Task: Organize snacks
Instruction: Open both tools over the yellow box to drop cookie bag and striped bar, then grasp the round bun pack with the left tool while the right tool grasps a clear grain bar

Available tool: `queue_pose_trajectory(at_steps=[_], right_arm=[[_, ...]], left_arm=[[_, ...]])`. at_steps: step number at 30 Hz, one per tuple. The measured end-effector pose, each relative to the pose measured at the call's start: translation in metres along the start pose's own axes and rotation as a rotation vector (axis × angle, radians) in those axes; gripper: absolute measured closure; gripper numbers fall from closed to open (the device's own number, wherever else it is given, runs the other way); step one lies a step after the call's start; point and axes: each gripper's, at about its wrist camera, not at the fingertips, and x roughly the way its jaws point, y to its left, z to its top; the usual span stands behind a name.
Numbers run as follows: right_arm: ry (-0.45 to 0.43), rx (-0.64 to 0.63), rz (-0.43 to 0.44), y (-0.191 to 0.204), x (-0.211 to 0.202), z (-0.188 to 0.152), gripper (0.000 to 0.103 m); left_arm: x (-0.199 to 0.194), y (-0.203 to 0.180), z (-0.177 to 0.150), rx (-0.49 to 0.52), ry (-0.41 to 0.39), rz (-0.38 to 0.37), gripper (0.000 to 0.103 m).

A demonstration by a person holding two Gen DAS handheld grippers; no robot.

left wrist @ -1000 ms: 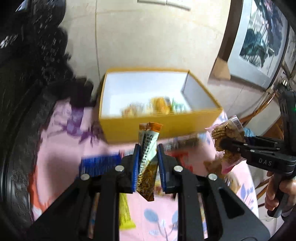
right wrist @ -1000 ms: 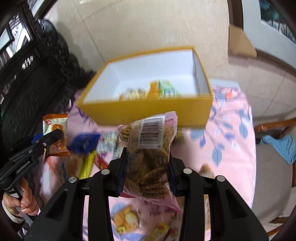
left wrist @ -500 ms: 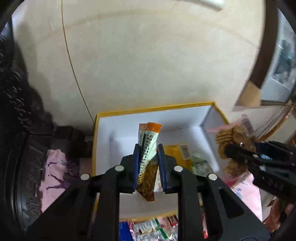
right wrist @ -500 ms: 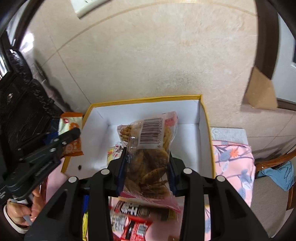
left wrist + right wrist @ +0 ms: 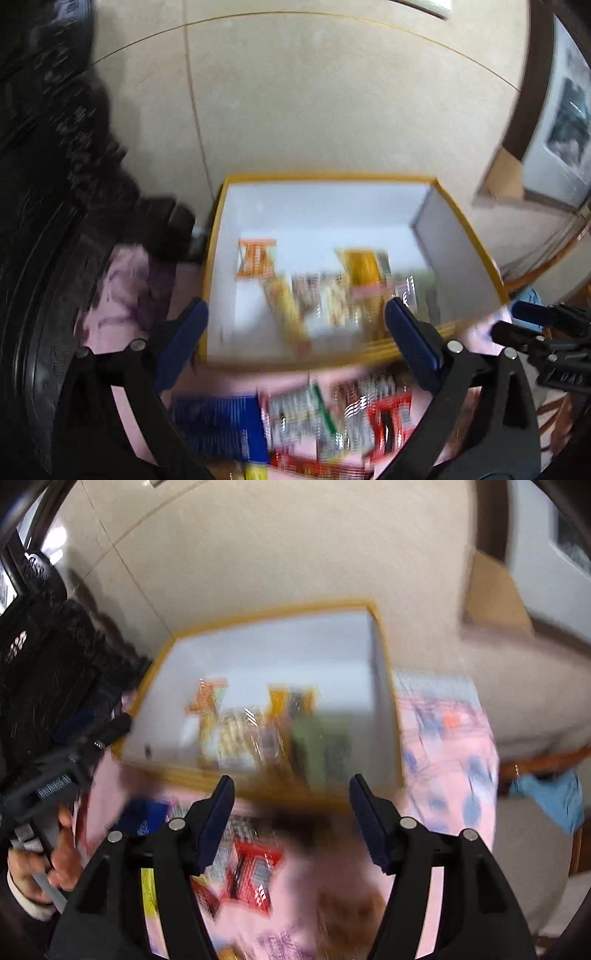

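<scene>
Both views are blurred by motion. A yellow box (image 5: pixel 332 177) with white inner walls (image 5: pixel 280 646) holds several snack packets, among them an orange packet (image 5: pixel 256 258) and a bag of biscuits (image 5: pixel 236 738). My left gripper (image 5: pixel 295 306) stands over the box's near wall, its jaws opening wide with nothing between them. My right gripper (image 5: pixel 291 781) hangs over the near wall too, its jaws opening and empty. Loose snacks lie on the pink cloth in front: a blue packet (image 5: pixel 218 421) and red packets (image 5: pixel 255 878).
Dark carved furniture (image 5: pixel 44 184) fills the left side. The pink floral cloth (image 5: pixel 450 768) runs to the right of the box. A wooden chair with a blue cloth (image 5: pixel 550 797) stands at right. A person's hand (image 5: pixel 55 853) holds the left gripper's handle.
Both grippers have opened and let go: the orange packet and the biscuit bag now lie in the box. Both have drawn back from over the box to its near wall.
</scene>
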Motion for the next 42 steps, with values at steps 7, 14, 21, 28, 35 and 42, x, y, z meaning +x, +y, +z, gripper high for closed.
queue_pose_trajectory(at_steps=[7, 14, 21, 28, 35, 42], right_arm=[[0.13, 0.145, 0.033, -0.008, -0.015, -0.131, 0.038], [0.246, 0.202, 0.076, 0.02, -0.002, -0.222, 0.049], [0.293, 0.237, 0.056, 0.034, 0.019, -0.247, 0.057], [0.282, 0.231, 0.001, 0.027, 0.017, -0.246, 0.075], [0.285, 0.275, 0.02, 0.012, 0.012, -0.249, 0.075], [0.297, 0.295, 0.052, 0.0, 0.006, -0.252, 0.075]], left_arm=[[-0.018, -0.019, -0.112, 0.067, 0.109, -0.02, 0.005], [-0.029, -0.011, -0.167, 0.06, 0.193, -0.026, 0.005], [-0.045, -0.019, -0.184, 0.138, 0.178, -0.04, 0.005], [-0.047, -0.049, -0.198, 0.256, 0.174, -0.108, 0.005], [-0.042, -0.091, -0.225, 0.379, 0.203, -0.175, 0.005], [-0.032, -0.111, -0.244, 0.443, 0.234, -0.193, 0.005]])
